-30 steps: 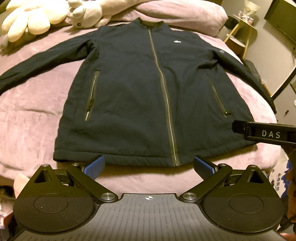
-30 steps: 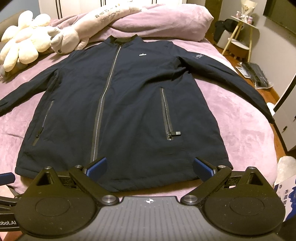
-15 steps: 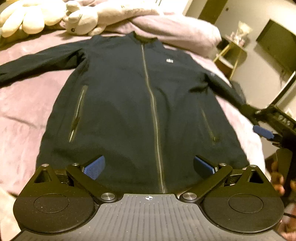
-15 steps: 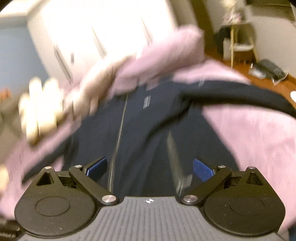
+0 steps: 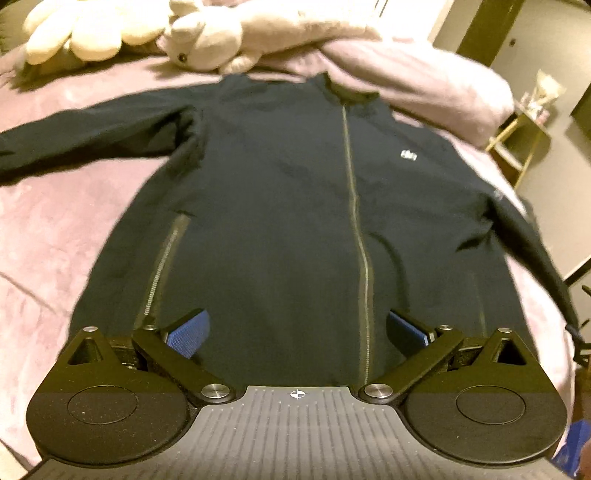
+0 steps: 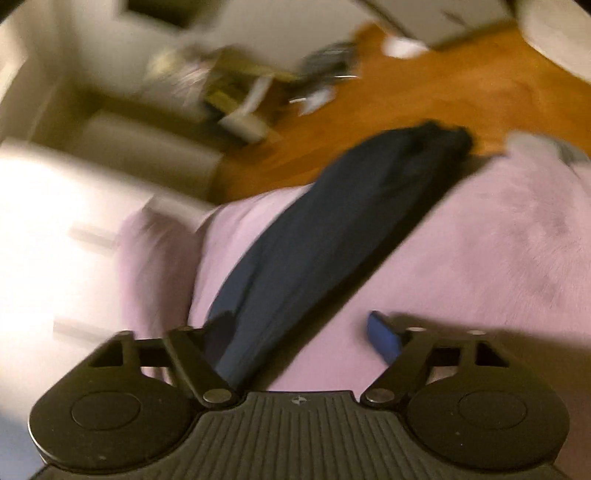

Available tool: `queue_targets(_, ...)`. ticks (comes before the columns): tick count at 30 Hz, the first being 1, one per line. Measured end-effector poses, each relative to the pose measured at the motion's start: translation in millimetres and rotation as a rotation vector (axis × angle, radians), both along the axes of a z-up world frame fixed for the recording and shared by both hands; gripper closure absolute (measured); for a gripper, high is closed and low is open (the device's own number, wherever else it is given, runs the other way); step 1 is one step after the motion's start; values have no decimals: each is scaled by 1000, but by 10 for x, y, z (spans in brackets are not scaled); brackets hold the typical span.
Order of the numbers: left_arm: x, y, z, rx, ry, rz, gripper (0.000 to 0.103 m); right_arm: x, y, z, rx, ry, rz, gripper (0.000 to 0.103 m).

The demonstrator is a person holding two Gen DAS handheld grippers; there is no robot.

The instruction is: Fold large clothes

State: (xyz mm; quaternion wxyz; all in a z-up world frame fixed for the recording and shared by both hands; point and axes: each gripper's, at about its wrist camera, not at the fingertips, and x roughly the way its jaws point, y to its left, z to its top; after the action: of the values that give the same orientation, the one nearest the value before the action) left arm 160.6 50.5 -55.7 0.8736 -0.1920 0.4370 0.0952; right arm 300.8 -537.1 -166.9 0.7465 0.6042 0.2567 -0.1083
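While the jacket (image 5: 295,206) lay flat on the bed (image 5: 55,236), my left hand-held gripper (image 5: 295,332) hovered wide and empty; my right hand-held gripper (image 6: 299,332) was closing around its sleeve (image 6: 332,229), so I judged a square, full-width bite best.

Dark navy jacket (image 5: 280,206), plain, with a grey-olive zipper line (image 5: 356,229) down the middle and a small white logo (image 5: 408,155) right of that zipper. Pale pink-lilac bed cover (image 5: 48,229) all around the jacket, no pattern. Cream-white plush toys (image 5: 122,29) beyond the jacket's collar. Blue textured pads (image 5: 188,334) on matt black fingers. Navy sleeve (image 6: 332,236) across the same pink cover (image 6: 480,258); orange-brown floor (image 6: 424,96) beyond the cuff.
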Motion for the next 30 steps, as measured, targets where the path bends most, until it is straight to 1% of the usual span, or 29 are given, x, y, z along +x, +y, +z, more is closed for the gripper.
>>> queue_targets(1, 35, -10, -38, -2, 14, -3, 0, 32, -59, -114, 42, 9, -31, 52)
queue_targets(3, 105, -31, -113, -8, 41, -5, 0, 48, -114, -291, 99, -8, -114, 68)
queue_targets(5, 173, -41, -165, -3, 58, -9, 0, 87, -143, -408, 131, -35, -161, 71)
queue_targets(6, 206, -42, -185, 4, 68, -10, 0, 115, -164, -456, 146, -44, -179, 75)
queue_targets(7, 215, -51, -205, 10, 76, -11, 0, 155, -189, -491, 157, -41, -186, 82)
queue_targets(9, 249, -28, -225, 12, 86, -9, 0, 239, -201, -480, 146, -18, -164, 86)
queue_targets(10, 255, -12, -225, 11, 89, -5, 0, 290, -179, -408, 82, 3, -140, 88)
queue_targets(11, 267, 11, -226, 9, 90, -1, 0, 310, -241, -193, -1, 22, -115, 88)
queue_targets(12, 271, 34, -220, 7, 89, 4, 0, 355, -174, -33, -106, 41, -88, 91)
queue_targets(13, 282, 71, -213, 7, 87, 9, 0, 423, -45, 186, -249, 45, -65, 92)
queue_targets(14, 282, 105, -205, 8, 85, 12, 0, 473, 67, 391, -357, 36, -50, 93)
queue_targets(15, 278, 138, -194, 9, 80, 16, 0, 534, 254, 642, -486, 8, -24, 93)
queue_targets(17, 267, 210, -154, 18, 65, 23, 0, 633, 692, 1110, -682, -101, 81, 94)
queue_targets(18, 267, 239, -131, 22, 53, 24, 0, 665, 994, 1326, -766, -173, 167, 94)
queue_targets(20, 285, 295, -70, 25, 25, 33, 0, 629, 1646, 1645, -890, -330, 369, 93)
queue_targets(21, 299, 323, -31, 22, 8, 37, 0, 565, 1994, 1742, -938, -406, 484, 92)
queue_targets(22, 310, 344, 3, 17, -10, 43, 0, 477, 2317, 1778, -963, -475, 601, 87)
queue_targets(23, 324, 370, 47, 10, -36, 46, 0, 405, 2559, 1758, -973, -512, 699, 85)
queue_targets(24, 342, 395, 89, 1, -63, 45, 0, 327, 2825, 1695, -977, -536, 821, 72)
queue_targets(25, 360, 412, 121, -10, -88, 41, 0, 252, 3044, 1601, -973, -536, 924, 55)
queue_targets(26, 390, 429, 144, -24, -107, 35, 0, 207, 3185, 1522, -969, -527, 989, 50)
queue_targets(27, 438, 448, 161, -45, -121, 22, 0, 144, 3322, 1401, -971, -497, 1056, 50)
queue_targets(28, 485, 455, 168, -68, -129, 7, 0, 90, 3392, 1288, -966, -462, 1097, 50)
queue_targets(30, 627, 491, 148, -123, -139, -28, 0, -27, 3406, 1109, -924, -406, 1115, 50)
